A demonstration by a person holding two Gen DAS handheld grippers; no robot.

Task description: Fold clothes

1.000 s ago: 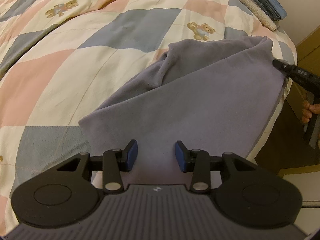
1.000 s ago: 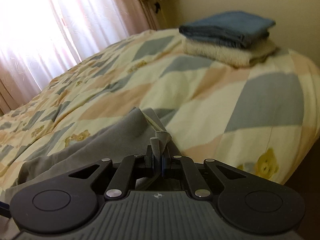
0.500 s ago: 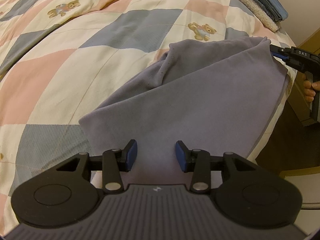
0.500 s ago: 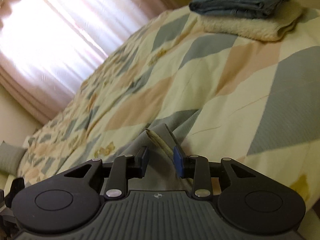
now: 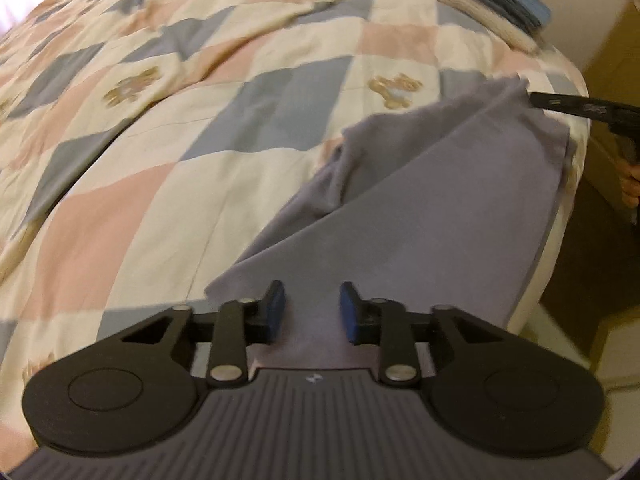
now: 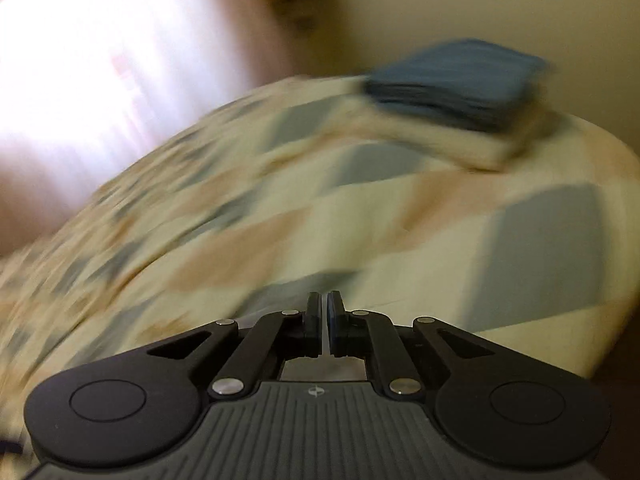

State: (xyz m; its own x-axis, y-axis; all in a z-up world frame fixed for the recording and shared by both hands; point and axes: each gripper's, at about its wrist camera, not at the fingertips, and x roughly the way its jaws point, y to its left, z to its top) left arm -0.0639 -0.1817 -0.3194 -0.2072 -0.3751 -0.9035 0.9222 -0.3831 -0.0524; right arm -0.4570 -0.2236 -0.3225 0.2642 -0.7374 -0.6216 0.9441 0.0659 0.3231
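Grey cloth [image 5: 432,208]: spread on bed [image 5: 168,168].
Left tool [image 5: 311,312]: spread, closing over cloth.
Right tool [image 6: 324,322]: just pressed together, empty.

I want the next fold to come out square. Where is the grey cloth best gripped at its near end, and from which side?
Take the grey cloth by its near left corner, coming in low from the left over the bare quilt. The corner lies flat there with a free edge. Further up that side the fabric bunches into folds.
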